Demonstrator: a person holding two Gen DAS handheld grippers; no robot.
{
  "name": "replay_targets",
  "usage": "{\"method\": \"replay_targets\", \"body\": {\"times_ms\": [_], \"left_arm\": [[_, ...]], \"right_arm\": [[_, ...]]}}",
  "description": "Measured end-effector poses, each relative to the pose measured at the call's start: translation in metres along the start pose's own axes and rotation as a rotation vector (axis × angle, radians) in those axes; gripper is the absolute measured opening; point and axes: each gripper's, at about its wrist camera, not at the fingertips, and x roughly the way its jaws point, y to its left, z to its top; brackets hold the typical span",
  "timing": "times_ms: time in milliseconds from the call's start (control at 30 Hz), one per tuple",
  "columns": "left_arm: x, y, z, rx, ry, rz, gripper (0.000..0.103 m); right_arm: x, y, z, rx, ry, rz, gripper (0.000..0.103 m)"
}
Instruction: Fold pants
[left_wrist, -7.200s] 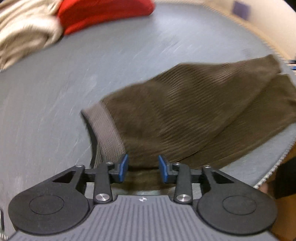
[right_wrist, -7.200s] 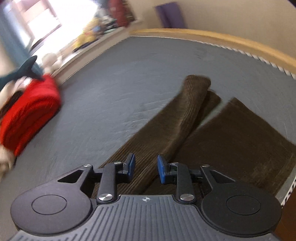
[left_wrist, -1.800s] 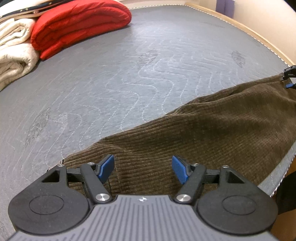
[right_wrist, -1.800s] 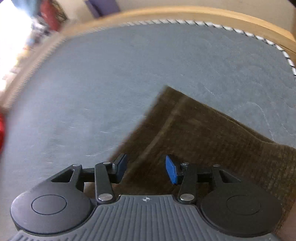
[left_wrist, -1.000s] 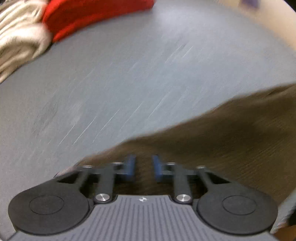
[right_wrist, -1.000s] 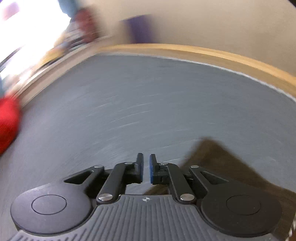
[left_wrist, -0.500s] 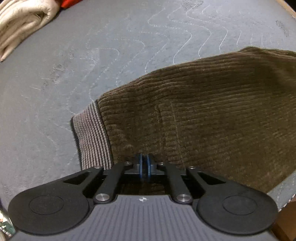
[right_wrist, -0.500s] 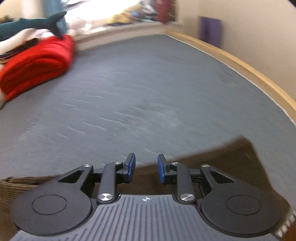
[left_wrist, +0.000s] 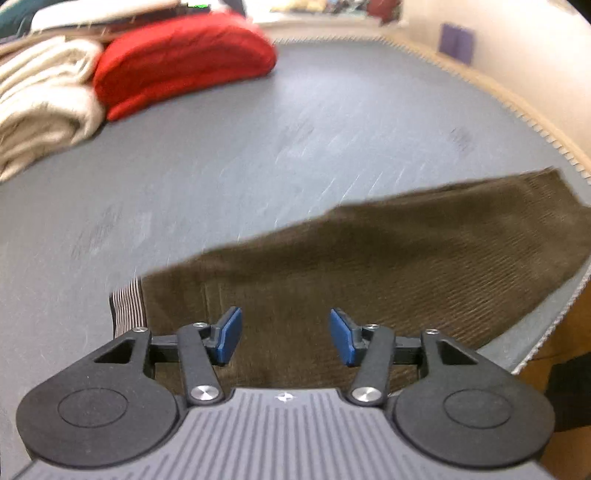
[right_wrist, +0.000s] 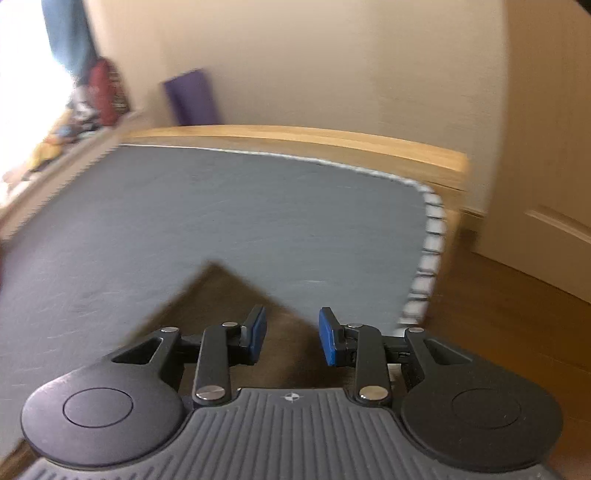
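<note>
Brown corduroy pants (left_wrist: 369, 273) now lie folded flat at the grey mattress (left_wrist: 258, 140) near edge, released: left gripper (left_wrist: 284, 336), clamped shut moments ago, is opening empty above them, right gripper (right_wrist: 291, 334) likewise opening over a corner, so this fold looks done.

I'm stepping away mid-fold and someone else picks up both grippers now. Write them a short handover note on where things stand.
Left gripper: jaws opening, nothing pinched; it hangs over the waistband end of the brown corduroy pants.
Right gripper: jaws opening too, empty, above a pointed corner of the pants at the grey mattress's near corner.
Pants: lying flat as one long folded strip along the near mattress edge, striped waistband lining showing at the left end.
Done: pants appear folded lengthwise and laid down.
Left: probably fold the strip across its length, then tidy.
Red folded blanket and cream blanket sit at the far side.
</note>
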Motion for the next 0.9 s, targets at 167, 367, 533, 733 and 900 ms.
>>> {"method": "replay_targets", "body": {"times_ms": [167,367,533,733,900], "left_arm": [[0.009,-0.008,0.017,0.001,-0.013,0.009,0.058],[0.024,-0.013,0.021,0.022,0.012,0.015,0.058],[0.031,-0.013,0.016,0.050,0.026,0.010,0.058],[0.032,-0.010,0.014,0.057,0.033,0.016,0.058],[0.034,-0.005,0.014,0.024,0.045,0.018,0.058]], "right_arm": [[0.024,-0.032,-0.008,0.175,0.155,0.103,0.026],[0.054,-0.014,-0.021,0.233,0.294,0.178,0.049],[0.071,-0.007,-0.020,0.231,0.311,0.137,0.056],[0.091,-0.004,-0.019,0.221,0.310,0.105,0.060],[0.097,0.013,-0.020,0.114,0.278,0.052,0.049]]}}
